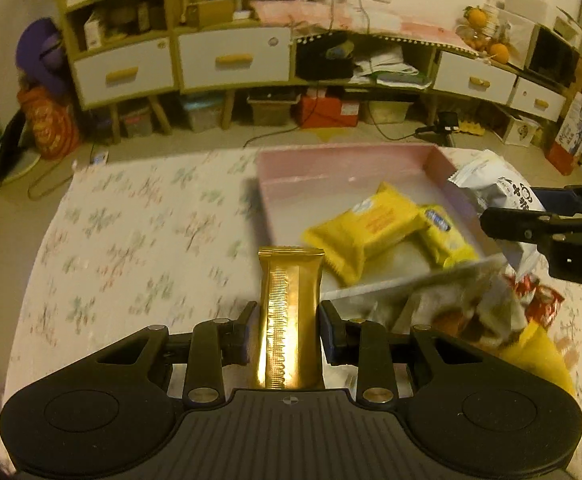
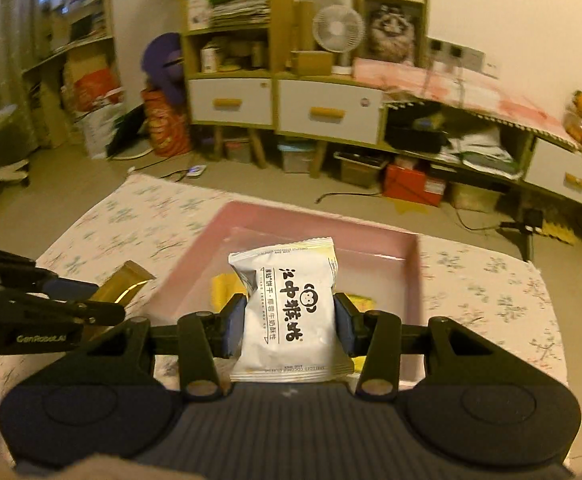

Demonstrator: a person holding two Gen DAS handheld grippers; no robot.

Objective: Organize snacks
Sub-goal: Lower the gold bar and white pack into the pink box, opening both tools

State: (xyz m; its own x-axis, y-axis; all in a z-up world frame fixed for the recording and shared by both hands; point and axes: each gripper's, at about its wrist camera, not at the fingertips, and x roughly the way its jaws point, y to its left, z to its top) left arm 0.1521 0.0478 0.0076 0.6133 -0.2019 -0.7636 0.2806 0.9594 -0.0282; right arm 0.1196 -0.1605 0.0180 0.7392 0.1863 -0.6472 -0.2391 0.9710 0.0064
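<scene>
Left claw (image 1: 289,320) grips one gold bar (image 1: 290,312), right claw (image 2: 290,316) one white packet (image 2: 291,312); two yellow packs (image 1: 371,232) in tray (image 1: 331,160).

Left half of the bench (image 1: 131,232) is left bare. Pink tray (image 1: 275,192) floor is partly taken by yellow packets (image 1: 367,228); a loose snack pile (image 1: 471,312) is stacked against its near wall.

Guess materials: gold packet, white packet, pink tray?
Gold packet: metallised foil film by its look, mirror glare, crimped seam. White packet: matte plastic film, probably; soft creases, serrated ends. Pink tray: smooth rigid walls, plastic or coated card, unclear.
</scene>
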